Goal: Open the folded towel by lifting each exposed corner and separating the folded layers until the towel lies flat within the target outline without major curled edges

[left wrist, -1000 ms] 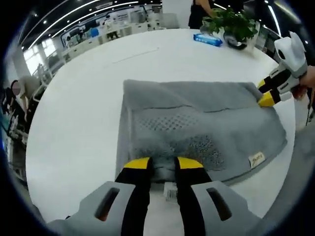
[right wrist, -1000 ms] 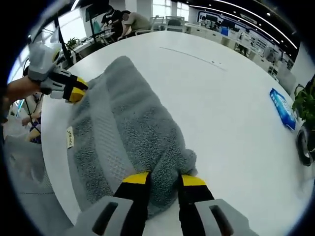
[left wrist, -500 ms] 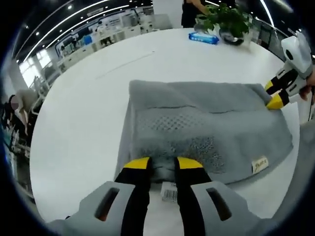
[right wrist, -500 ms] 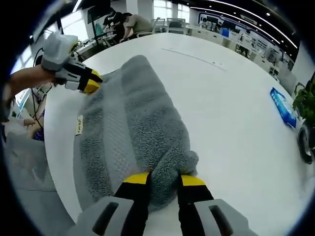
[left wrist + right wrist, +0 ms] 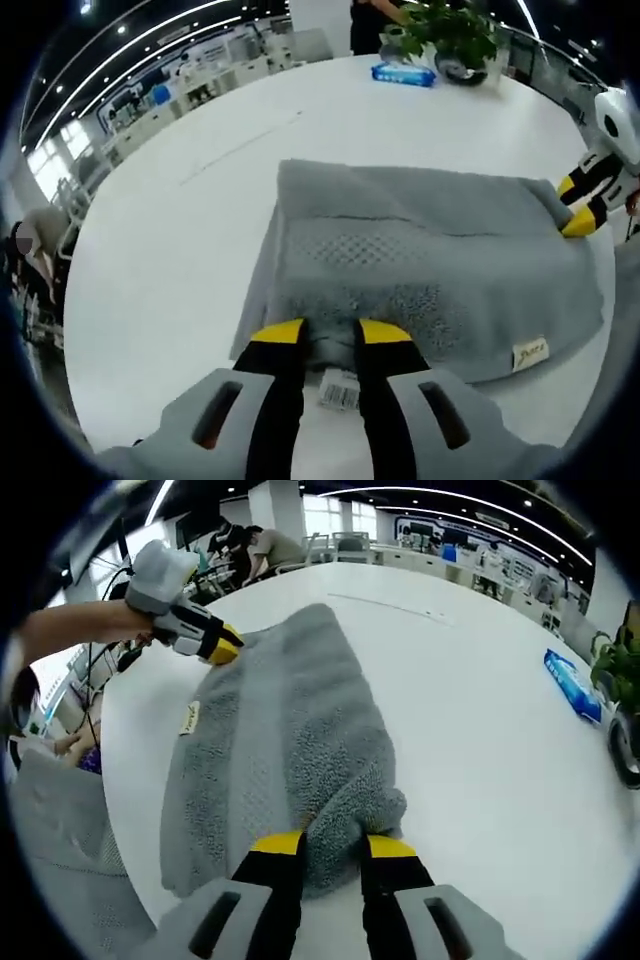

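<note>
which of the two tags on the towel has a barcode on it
The white tag between the left gripper fingers, at the towel edge. The other tag, nearer the right gripper, is cream with small writing.

You worked a grey towel (image 5: 430, 270) of matt, nubbly terry cloth, with a flatter woven band and a small cloth label. The table (image 5: 170, 260) under it looked smooth, white and faintly glossy. Your gripper (image 5: 333, 846) tips looked like smooth yellow and black plastic.
</note>
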Demonstrator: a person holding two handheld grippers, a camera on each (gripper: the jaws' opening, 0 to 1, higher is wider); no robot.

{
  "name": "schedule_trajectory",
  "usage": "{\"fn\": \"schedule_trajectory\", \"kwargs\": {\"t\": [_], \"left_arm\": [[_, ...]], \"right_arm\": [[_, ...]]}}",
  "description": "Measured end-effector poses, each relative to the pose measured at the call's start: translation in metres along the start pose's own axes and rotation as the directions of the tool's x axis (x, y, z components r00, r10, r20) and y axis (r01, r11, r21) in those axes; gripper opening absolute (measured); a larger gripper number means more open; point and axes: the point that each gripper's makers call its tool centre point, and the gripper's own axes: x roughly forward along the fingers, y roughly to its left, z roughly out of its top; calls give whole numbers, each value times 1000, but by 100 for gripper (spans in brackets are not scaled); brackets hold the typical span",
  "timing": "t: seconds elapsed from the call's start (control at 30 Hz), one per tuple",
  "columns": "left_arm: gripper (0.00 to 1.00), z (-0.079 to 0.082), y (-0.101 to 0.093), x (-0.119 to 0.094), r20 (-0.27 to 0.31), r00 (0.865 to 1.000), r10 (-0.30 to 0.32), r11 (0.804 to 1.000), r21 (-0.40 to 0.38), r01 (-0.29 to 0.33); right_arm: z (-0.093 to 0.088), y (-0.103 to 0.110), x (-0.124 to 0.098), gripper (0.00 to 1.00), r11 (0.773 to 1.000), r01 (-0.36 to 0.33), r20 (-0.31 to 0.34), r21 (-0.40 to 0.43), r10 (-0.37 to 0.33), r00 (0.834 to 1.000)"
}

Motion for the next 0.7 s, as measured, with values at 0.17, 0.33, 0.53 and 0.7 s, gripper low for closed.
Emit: {"fn": "schedule_trajectory", "kwargs": {"t": [0.17,0.33,0.53,0.7], "left_arm": [[18,12,2,11,-1,1000,-15,1000,1,15],[18,26,2,21,-6,1000,-17,999,49,18],[17,40,3,32,11,1000,-16,997,73,15],[17,51,4,41,9,1000,-29,995,92,28]], "right_arm": [[-1,2,-1,20,1000,-4,15,28,3,1000],[-4,6,-3,20,1000,1,15,25,-2,1000],[-9,13,-7,21,999,-10,23,36,9,1000],[-13,22,-9,21,999,-24,27,37,23,999]]}}
